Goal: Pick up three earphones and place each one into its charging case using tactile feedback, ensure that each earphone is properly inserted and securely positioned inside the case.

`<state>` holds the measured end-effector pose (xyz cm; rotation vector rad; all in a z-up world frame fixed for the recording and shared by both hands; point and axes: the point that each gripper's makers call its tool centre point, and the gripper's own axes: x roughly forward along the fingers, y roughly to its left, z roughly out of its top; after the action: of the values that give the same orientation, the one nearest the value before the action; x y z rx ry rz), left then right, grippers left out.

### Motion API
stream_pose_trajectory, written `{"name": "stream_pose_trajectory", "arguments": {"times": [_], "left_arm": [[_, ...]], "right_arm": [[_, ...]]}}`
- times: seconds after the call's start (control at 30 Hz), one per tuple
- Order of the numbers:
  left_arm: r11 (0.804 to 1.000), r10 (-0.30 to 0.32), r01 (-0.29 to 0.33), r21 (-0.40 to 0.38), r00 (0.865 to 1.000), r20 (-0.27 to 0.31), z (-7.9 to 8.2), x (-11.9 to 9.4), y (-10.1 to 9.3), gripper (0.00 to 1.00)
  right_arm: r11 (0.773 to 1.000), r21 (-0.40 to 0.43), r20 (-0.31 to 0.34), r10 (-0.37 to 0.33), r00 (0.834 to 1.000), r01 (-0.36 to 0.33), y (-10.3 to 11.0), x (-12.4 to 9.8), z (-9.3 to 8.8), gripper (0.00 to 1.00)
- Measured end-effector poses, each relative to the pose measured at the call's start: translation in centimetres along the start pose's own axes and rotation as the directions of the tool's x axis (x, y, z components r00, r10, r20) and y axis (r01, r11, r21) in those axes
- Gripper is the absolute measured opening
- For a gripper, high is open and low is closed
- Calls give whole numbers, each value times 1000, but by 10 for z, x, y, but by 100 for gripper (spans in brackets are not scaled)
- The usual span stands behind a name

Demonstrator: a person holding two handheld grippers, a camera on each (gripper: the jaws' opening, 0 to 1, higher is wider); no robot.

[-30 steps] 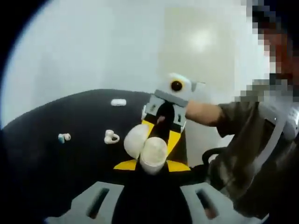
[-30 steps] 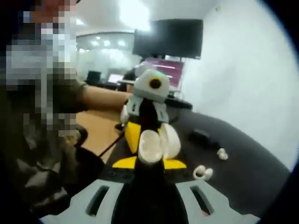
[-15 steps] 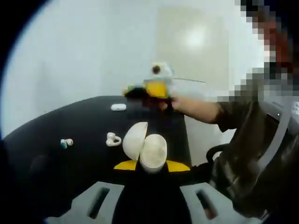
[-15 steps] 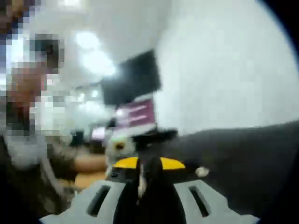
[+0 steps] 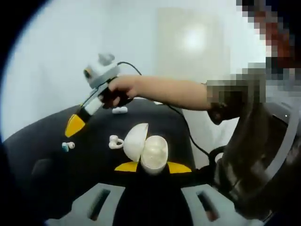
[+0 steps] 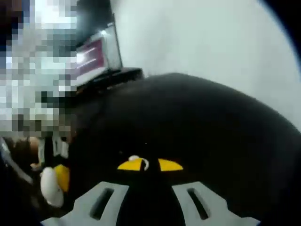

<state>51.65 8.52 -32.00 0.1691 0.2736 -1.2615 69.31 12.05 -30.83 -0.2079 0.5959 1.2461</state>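
Left gripper (image 5: 151,165) holding the open white charging case (image 5: 146,149) above the black table (image 5: 47,141); right gripper (image 5: 75,125) reaching over the table.

The left jaws clamp the case, lid raised. One earphone (image 5: 114,141) lies just beside the case, another (image 5: 67,146) near the right gripper's yellow tip, a third (image 5: 120,110) toward the far edge. The right jaws look nearly closed around a small white earphone (image 6: 135,159); whether they grip it cannot be told.

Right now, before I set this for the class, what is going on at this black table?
A person holds a gripper in each hand. The left gripper is shut on an open white charging case, held above the black table. The right gripper reaches down toward a small earphone; a white earphone lies beside the case, another white item farther back.
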Motion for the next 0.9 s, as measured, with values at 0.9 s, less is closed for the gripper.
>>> {"name": "stream_pose_trajectory", "arguments": {"times": [0.9], "left_arm": [[998, 19, -19, -67, 1000, 1, 0, -1, 9, 18]], "right_arm": [[741, -579, 319, -176, 931, 339, 139, -118, 2, 4]]}}
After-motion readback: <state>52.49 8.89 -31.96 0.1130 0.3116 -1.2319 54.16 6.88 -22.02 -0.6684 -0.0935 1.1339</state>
